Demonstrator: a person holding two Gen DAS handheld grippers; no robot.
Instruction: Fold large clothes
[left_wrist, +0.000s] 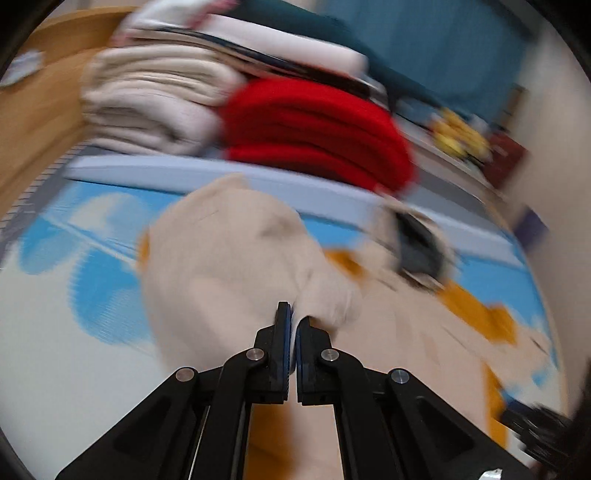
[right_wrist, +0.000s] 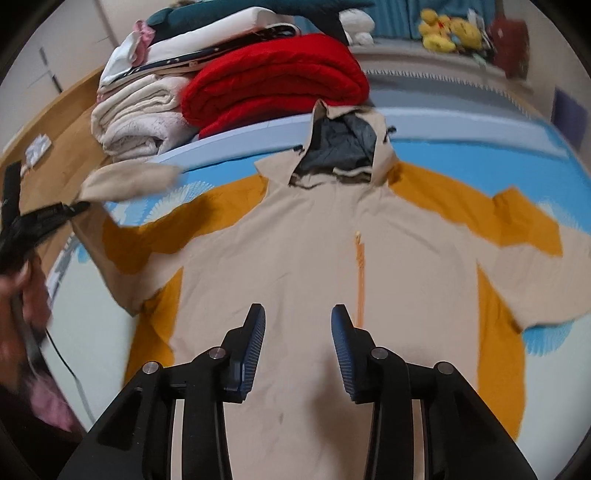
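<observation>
- Holding the cuff end of the beige-and-mustard hooded fabric jacket (right_wrist: 306, 236) in my left fingers (left_wrist: 293, 314), which are clenched on the beige sleeve (right_wrist: 129, 181) and have it raised off the bed; the left view is too blurred for finer detail.
- My right fingers (right_wrist: 298, 317) stand parted with nothing between them, hovering above the jacket's lower front, just beside the orange zip (right_wrist: 359, 273).
- The jacket lies face up on the blue-and-white patterned bed cover (right_wrist: 229, 162), hood (right_wrist: 340, 147) pointing away from me, long axis running straight out from my right fingers.
- The lifted sleeve sits out to the left of the body, so I judge the coming fold carries it rightwards across the chest.
- The far sleeve (right_wrist: 532, 229) lies spread flat on the right, nearer my right hand.
- A folded red blanket (right_wrist: 273, 85) and cream bedding (right_wrist: 136, 118) are stacked beyond the hood, clear of the fold.
</observation>
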